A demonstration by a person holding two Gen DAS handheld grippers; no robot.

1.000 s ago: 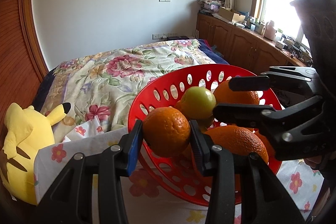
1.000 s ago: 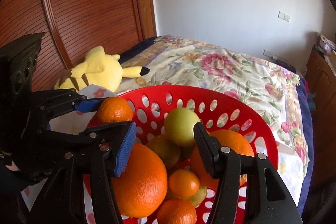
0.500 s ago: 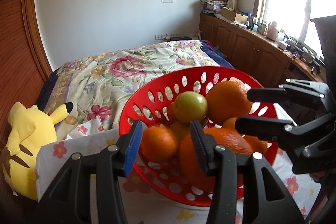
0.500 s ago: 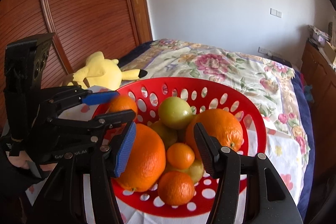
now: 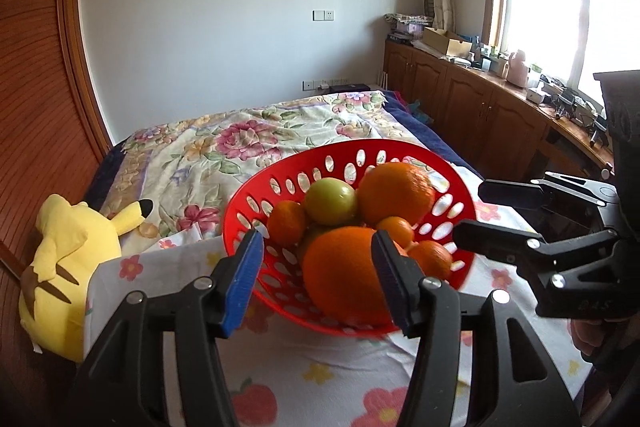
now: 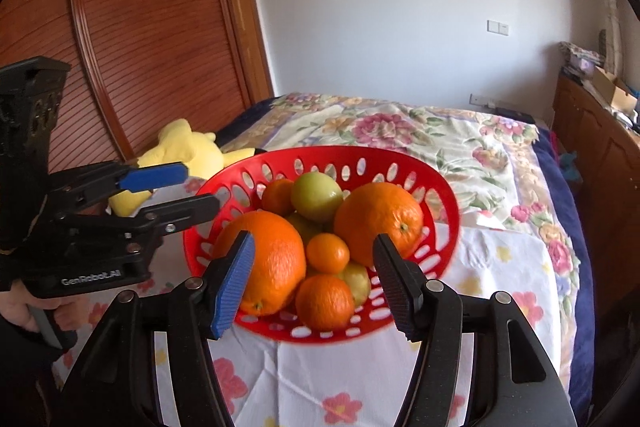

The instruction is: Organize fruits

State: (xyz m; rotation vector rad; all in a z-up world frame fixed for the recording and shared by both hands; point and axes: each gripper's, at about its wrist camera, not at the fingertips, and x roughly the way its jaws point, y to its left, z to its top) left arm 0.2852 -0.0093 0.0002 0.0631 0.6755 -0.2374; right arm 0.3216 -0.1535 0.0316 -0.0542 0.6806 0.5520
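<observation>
A red perforated basket (image 5: 344, 163) (image 6: 360, 157) stands on a floral cloth and holds two large oranges (image 5: 394, 197) (image 6: 268, 259), several small oranges (image 5: 286, 223) (image 6: 324, 301) and a green fruit (image 5: 330, 201) (image 6: 316, 195). My left gripper (image 5: 316, 279) is open and empty, just short of the basket's near left rim; it also shows in the right wrist view (image 6: 188, 191). My right gripper (image 6: 314, 281) is open and empty in front of the basket; it also shows in the left wrist view (image 5: 480, 211).
The floral cloth (image 5: 320, 375) (image 6: 496, 267) covers the surface under the basket. A yellow plush toy (image 5: 64, 267) (image 6: 180, 151) lies at its left edge. A bed with a flowered quilt (image 5: 248, 143) lies behind. Wooden cabinets (image 5: 480, 107) line the right wall, a wooden wardrobe (image 6: 140, 27) the left.
My left gripper opened and let go of the small orange, which now lies in the basket at the left. Both grippers have drawn back from the basket.
</observation>
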